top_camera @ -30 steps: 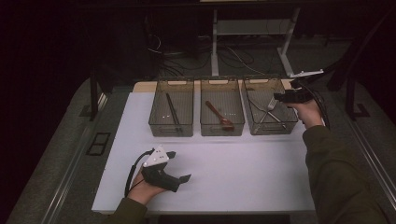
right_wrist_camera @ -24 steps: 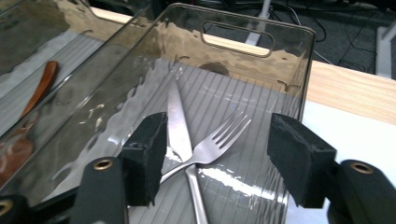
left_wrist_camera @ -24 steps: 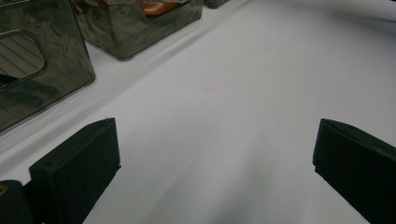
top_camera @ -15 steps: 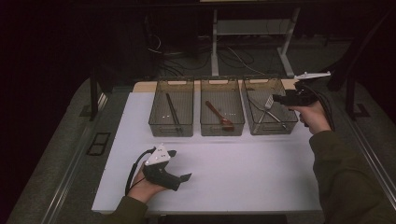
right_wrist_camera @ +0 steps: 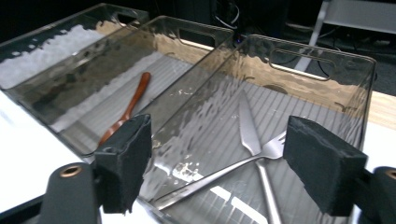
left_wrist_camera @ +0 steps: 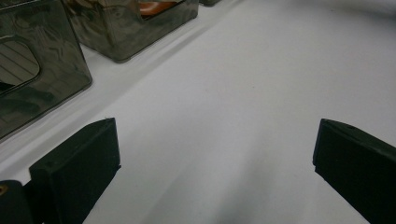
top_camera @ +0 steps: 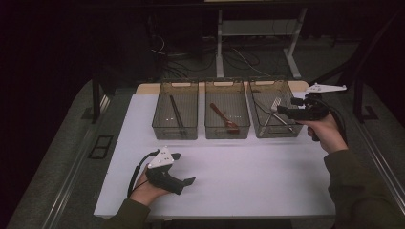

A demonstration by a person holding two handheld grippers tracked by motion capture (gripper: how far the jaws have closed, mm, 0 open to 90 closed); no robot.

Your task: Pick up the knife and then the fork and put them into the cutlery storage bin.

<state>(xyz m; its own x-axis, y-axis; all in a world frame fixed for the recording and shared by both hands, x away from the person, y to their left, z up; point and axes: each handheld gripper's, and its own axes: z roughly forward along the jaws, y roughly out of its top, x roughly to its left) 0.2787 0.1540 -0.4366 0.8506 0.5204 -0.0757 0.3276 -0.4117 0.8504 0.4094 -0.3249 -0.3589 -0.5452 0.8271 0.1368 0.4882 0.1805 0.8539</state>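
Right gripper (right_wrist_camera: 217, 161): jaws just opening, nothing between the pads. Near bin (right_wrist_camera: 327, 70): fork (right_wrist_camera: 224, 170) lying across knife (right_wrist_camera: 252, 140). Middle bin (right_wrist_camera: 205, 35), left of it: brown wooden spoon (right_wrist_camera: 128, 109). Far-left bin (right_wrist_camera: 119, 14): contents unclear

Olive-green sleeves — black pistol-grip grippers (top_camera: 184, 168), grey three-cornered top plates, black foam-padded jaws, black cables.

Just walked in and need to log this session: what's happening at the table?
A person is sorting cutlery into three clear bins. The right gripper hovers at the right bin, jaws just opened and empty, above a fork and knife lying crossed inside. The left gripper rests open on the white table.
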